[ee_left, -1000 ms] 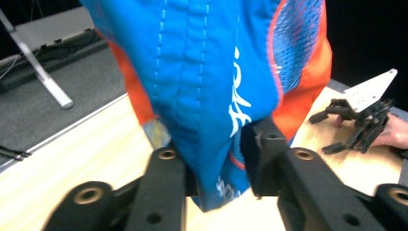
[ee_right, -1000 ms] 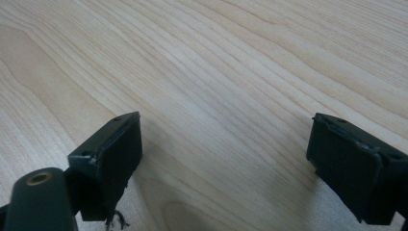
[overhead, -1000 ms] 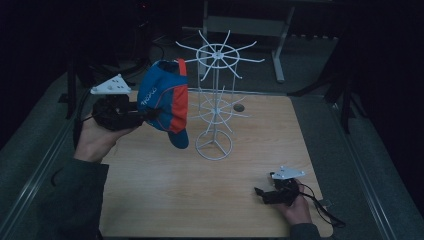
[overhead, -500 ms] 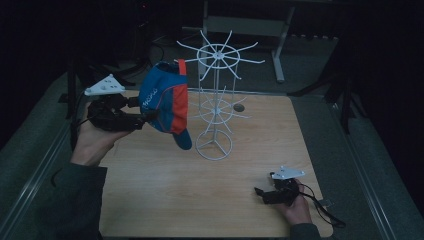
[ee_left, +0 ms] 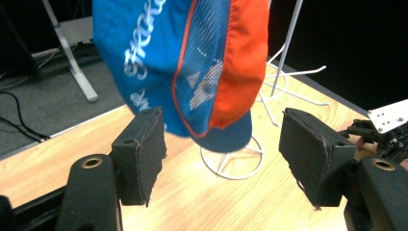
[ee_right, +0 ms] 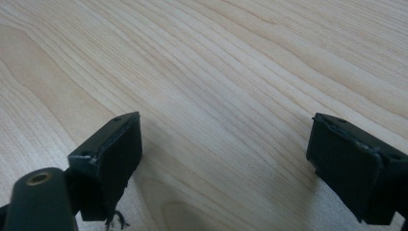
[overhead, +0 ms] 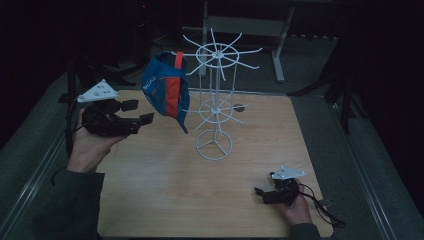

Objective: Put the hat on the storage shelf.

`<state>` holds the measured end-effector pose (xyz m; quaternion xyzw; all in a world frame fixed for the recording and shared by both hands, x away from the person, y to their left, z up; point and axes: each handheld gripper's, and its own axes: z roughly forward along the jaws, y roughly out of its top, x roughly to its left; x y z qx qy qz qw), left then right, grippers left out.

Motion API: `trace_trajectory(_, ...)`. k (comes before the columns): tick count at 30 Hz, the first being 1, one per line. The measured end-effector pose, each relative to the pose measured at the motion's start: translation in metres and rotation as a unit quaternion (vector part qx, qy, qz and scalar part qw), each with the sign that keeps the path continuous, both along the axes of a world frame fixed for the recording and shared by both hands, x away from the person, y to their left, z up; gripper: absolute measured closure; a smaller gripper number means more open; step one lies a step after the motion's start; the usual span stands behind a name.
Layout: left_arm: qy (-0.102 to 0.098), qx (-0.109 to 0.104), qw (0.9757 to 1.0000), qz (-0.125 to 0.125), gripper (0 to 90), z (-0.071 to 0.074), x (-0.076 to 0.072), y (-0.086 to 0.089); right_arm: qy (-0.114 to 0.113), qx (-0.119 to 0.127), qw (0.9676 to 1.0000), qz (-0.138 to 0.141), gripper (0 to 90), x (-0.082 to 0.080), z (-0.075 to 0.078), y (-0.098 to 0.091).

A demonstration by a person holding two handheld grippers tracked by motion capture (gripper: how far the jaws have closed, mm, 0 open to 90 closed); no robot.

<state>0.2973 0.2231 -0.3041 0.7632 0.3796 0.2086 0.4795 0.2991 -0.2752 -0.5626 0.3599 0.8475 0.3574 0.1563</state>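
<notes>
Fingers [ee_left: 144, 154] on your left gripper [overhead: 131, 113] had just spread wide, and the cap [overhead: 166, 90] hung free on an upper arm of the wire rack [overhead: 216, 100], left of its post, nothing gripped. Your right gripper [overhead: 261, 192] lay wide and idle at the near right of the bench [overhead: 150, 190]. Best done, I'd say, by drawing the hand straight back without brushing the cap. Count: one cap, one rack, two grippers.
</notes>
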Motion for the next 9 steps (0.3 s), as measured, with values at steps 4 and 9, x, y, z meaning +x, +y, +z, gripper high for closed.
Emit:
trace_trajectory(4,0.009,-0.002,0.9999,0.004,34.4,-0.008,0.001,0.002,-0.001,0.000,1.0000,0.000,12.0,0.000,0.000,0.000)
trace_trajectory(9,0.015,-0.001,0.9998,0.011,34.9,-0.019,0.000,0.005,0.000,0.000,1.0000,0.000,12.0,0.000,0.000,0.000)
